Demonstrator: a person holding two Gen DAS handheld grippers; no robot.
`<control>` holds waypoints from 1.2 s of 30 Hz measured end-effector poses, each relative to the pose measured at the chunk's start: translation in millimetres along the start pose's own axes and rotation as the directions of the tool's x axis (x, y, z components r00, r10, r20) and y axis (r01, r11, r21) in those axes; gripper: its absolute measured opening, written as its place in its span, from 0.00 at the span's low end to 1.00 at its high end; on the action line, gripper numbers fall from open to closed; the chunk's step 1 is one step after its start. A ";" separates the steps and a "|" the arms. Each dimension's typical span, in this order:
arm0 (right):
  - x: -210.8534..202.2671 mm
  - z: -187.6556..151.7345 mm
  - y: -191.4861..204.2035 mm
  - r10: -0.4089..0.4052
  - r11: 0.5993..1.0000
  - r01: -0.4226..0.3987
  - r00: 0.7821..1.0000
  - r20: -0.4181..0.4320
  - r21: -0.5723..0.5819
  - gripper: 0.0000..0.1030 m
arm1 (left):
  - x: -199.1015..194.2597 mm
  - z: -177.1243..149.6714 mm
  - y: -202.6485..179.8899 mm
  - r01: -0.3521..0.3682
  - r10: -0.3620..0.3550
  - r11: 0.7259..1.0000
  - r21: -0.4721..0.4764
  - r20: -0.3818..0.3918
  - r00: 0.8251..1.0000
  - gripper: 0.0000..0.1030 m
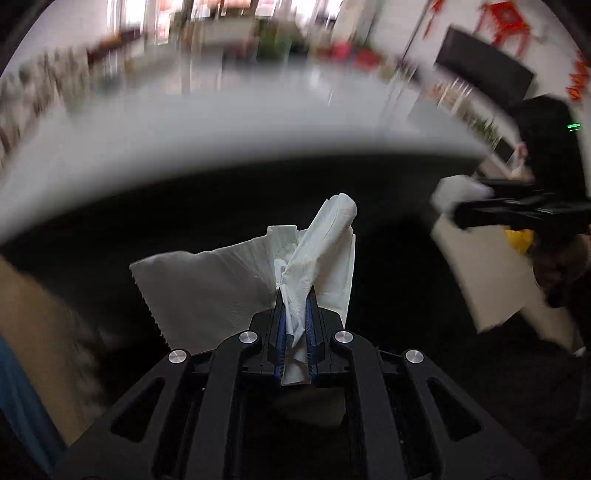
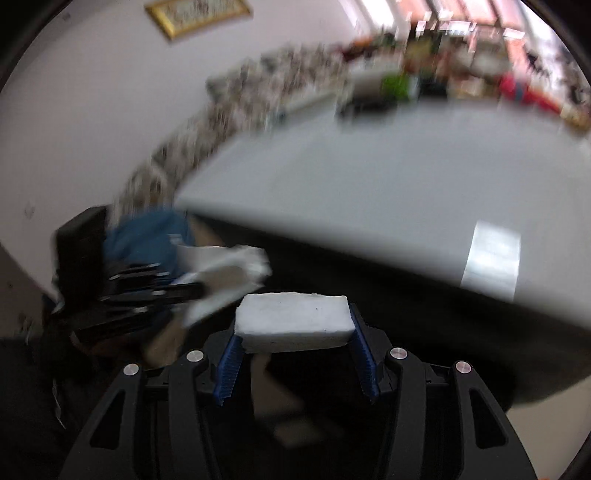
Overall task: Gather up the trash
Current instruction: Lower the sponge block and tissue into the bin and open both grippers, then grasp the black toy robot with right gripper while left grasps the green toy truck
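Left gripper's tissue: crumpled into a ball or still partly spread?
Partly spread. The tissue fans flat leftward from the shut left gripper, one twisted part pinched between the pads.

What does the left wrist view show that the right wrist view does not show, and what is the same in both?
Only the left wrist view shows the red decoration on the wall and the tissue's folds sharply, pinched in the left gripper.

Only the right wrist view shows the gold picture frame and the white foam block sharply, clamped by the right gripper.

Both show the two loaded grippers, the pale floor and a dark opening beneath.
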State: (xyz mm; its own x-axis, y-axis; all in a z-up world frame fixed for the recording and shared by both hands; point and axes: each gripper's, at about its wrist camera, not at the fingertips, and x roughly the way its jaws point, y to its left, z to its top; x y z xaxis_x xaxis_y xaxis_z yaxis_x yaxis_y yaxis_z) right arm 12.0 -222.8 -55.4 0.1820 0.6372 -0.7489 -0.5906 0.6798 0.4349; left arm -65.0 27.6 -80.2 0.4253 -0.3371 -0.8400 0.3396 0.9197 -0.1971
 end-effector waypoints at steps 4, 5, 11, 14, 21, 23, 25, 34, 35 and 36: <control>78.7 -23.4 -21.3 -0.011 1.000 0.015 0.978 -0.207 0.018 0.54 | 87.1 -22.6 16.8 -0.003 -0.004 0.999 -0.033 -0.209 0.978 0.18; 93.2 -26.0 -27.6 -0.028 0.999 0.035 0.970 -0.241 0.022 0.61 | 107.1 -25.4 20.6 -0.024 0.016 0.999 -0.027 -0.257 0.966 0.25; 128.6 -37.8 -54.8 -0.103 0.992 0.123 0.937 -0.333 0.040 0.67 | 153.4 -32.5 22.1 -0.057 0.062 0.998 0.024 -0.362 0.930 0.68; 89.6 -25.9 -37.1 -0.078 0.996 0.086 0.961 -0.266 0.019 0.67 | 133.8 -27.9 13.0 -0.058 0.074 0.996 0.060 -0.317 0.946 0.68; -29.3 81.8 20.4 -0.093 0.982 0.113 0.987 0.134 -0.150 0.86 | 18.1 1.2 0.5 -0.049 0.050 0.998 0.050 -0.007 0.999 0.79; -28.3 122.1 17.8 -0.186 0.956 0.227 0.959 0.214 -0.184 0.86 | -11.4 17.5 0.2 -0.080 0.075 0.996 0.037 0.103 0.992 0.80; -12.1 165.1 8.3 -0.254 0.918 0.311 0.937 0.238 -0.246 0.86 | -31.9 30.5 3.6 -0.091 0.090 0.996 0.001 0.180 0.980 0.81; 77.3 285.4 -30.0 -0.331 0.779 0.258 0.943 -0.026 -0.572 0.74 | -49.9 48.7 24.5 -0.072 0.099 0.991 -0.113 0.257 0.961 0.81; 90.0 286.1 -35.3 -0.330 0.789 0.231 0.941 -0.076 -0.569 0.72 | -48.4 49.8 27.6 -0.071 0.102 0.989 -0.130 0.249 0.963 0.81; 94.0 294.5 -44.8 -0.280 0.826 0.180 0.953 -0.112 -0.534 0.73 | -42.2 55.4 29.2 -0.070 0.104 0.987 -0.141 0.244 0.964 0.81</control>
State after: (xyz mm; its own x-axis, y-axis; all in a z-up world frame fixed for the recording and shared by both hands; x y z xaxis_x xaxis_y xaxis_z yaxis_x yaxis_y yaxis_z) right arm 287.1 -86.4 2.0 0.2514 0.3764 -0.8917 -0.8748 0.4825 -0.0429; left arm -26.6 57.6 -22.5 0.6499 -0.2789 -0.7070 0.1870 0.9603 -0.2070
